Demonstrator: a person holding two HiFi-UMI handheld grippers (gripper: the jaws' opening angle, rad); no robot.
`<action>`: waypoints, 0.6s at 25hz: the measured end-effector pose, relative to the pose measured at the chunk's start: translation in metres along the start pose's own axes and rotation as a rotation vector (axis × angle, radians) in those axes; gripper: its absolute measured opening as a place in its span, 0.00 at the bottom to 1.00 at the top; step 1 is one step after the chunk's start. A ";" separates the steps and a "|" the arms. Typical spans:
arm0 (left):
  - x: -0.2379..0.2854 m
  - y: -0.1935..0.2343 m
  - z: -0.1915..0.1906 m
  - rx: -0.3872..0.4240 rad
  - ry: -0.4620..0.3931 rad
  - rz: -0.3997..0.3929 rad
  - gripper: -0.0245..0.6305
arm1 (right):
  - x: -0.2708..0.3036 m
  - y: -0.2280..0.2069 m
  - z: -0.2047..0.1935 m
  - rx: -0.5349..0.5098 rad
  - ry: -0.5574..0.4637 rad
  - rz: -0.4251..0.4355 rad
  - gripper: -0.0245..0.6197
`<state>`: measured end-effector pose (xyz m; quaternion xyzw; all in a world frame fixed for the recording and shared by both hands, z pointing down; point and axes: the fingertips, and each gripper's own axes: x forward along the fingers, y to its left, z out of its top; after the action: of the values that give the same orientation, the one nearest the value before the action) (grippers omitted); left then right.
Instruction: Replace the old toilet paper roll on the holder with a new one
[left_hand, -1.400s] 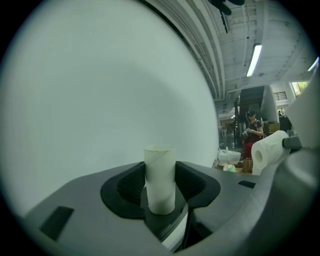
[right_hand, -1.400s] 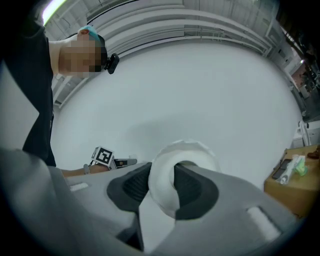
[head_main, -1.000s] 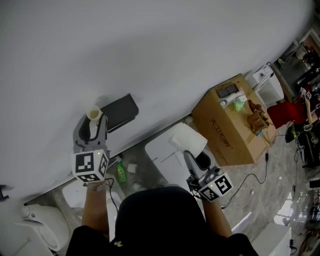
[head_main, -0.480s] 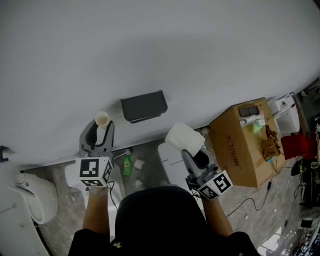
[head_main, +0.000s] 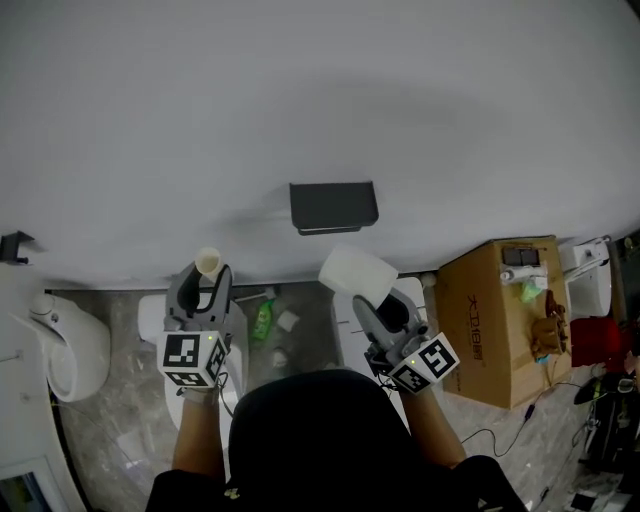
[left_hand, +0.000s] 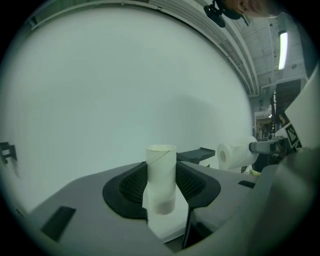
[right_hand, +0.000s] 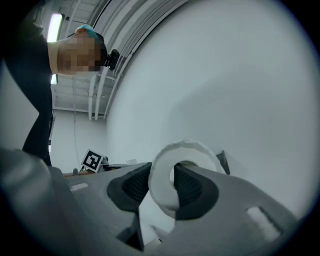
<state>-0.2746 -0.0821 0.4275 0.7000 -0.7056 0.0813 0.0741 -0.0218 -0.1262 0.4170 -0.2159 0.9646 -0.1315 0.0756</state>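
The black holder (head_main: 333, 206) hangs bare on the white wall. My left gripper (head_main: 204, 278) is down and to the left of it, shut on an empty cardboard tube (head_main: 208, 263) that stands upright between the pads. In the left gripper view the tube (left_hand: 161, 172) fills the middle, with the holder (left_hand: 199, 154) and the new roll (left_hand: 234, 155) behind it to the right. My right gripper (head_main: 376, 298) is just under the holder, shut on the wall of a full white toilet paper roll (head_main: 356, 274). One jaw sits inside the roll's (right_hand: 164, 186) core.
A white toilet (head_main: 72, 345) stands at the left and a brown cardboard box (head_main: 497, 305) at the right against the wall. A green bottle (head_main: 262, 321) and small white items lie on the grey floor between the grippers. A dark hook (head_main: 14, 244) sticks out of the wall at far left.
The left gripper has carried the tube away from the holder, down and to the left. The right gripper has brought the new roll under the holder, which now shows mid-frame.
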 end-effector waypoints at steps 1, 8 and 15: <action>-0.006 0.001 -0.006 -0.013 0.008 0.009 0.32 | 0.004 0.003 -0.002 0.002 0.003 0.015 0.24; -0.040 0.008 -0.036 -0.080 0.045 0.072 0.32 | 0.024 0.019 -0.012 0.025 0.031 0.101 0.24; -0.058 0.002 -0.055 -0.119 0.072 0.088 0.32 | 0.037 0.029 -0.011 0.037 0.033 0.151 0.24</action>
<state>-0.2762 -0.0139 0.4686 0.6591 -0.7363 0.0678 0.1373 -0.0683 -0.1151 0.4157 -0.1387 0.9766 -0.1469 0.0733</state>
